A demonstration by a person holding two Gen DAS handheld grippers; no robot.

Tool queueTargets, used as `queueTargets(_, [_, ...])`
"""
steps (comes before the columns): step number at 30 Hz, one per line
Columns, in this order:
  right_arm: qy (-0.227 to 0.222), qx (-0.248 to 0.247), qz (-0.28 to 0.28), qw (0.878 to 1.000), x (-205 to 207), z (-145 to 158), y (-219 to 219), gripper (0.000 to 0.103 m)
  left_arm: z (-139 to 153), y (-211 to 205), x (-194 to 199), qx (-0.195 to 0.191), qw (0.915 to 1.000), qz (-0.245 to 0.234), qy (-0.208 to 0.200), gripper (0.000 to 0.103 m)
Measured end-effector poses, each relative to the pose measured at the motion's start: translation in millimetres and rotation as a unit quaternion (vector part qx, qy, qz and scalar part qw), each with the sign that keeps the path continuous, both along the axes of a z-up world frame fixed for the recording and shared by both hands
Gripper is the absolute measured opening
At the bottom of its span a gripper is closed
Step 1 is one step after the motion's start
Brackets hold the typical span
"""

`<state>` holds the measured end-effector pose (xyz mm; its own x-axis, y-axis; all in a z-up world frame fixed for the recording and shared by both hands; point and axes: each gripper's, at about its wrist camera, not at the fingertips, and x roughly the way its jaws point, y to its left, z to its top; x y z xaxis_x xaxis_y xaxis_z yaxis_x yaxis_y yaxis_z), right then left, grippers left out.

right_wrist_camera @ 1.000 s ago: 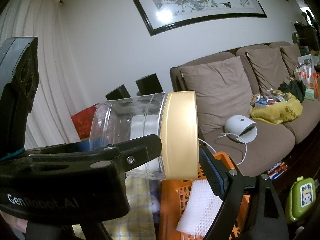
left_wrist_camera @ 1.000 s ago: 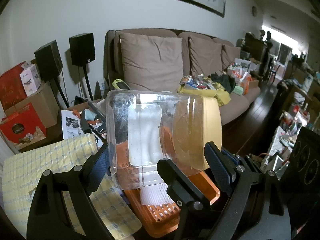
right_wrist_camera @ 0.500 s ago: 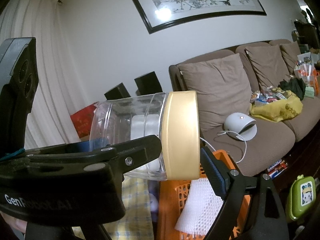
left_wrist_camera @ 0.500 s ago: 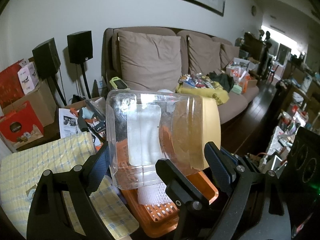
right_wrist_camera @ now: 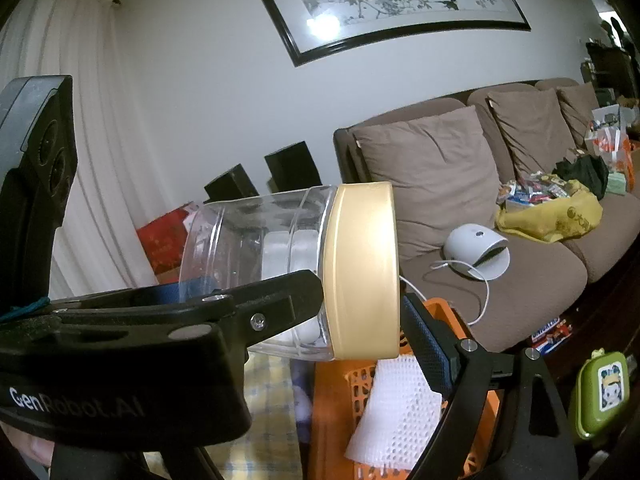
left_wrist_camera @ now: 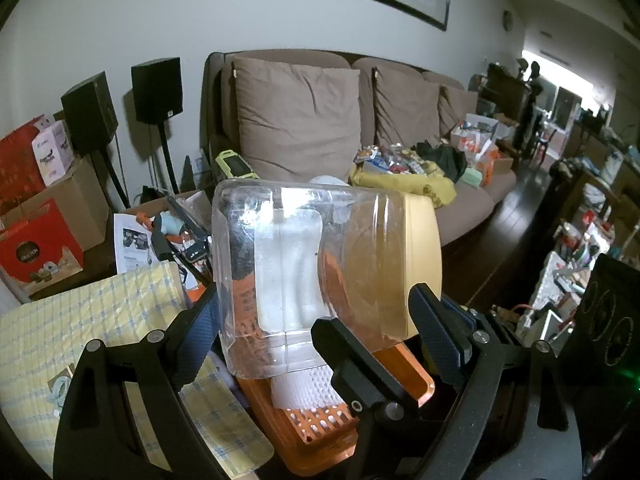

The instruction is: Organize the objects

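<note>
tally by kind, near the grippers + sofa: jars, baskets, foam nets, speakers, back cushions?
Clear jar with yellow lid: 1
Orange basket: 1
White foam net: 1
Black speakers: 2
Brown back cushions: 3
Total: 8

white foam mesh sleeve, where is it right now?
In the orange plastic basket, lying on its floor just below the clear plastic jar with the yellow lid; the white foam mesh sleeve shows bottom centre in both wrist views.

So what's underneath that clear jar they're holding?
Below the clear jar sits an orange basket holding a white foam net. The basket's far end is hidden by the jar.
</note>
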<state>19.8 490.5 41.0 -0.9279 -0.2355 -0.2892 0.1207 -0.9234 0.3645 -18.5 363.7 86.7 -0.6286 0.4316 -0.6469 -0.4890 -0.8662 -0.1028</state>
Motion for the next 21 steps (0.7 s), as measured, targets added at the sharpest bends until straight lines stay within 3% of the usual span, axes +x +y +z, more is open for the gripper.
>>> queueTargets(21, [-0.018,0.0,-0.001,1.0,-8.6,-7.8,4.3,0.088,-15.0,7.2,-5.4,-0.004,1.0,0.0,-0.009,0.09])
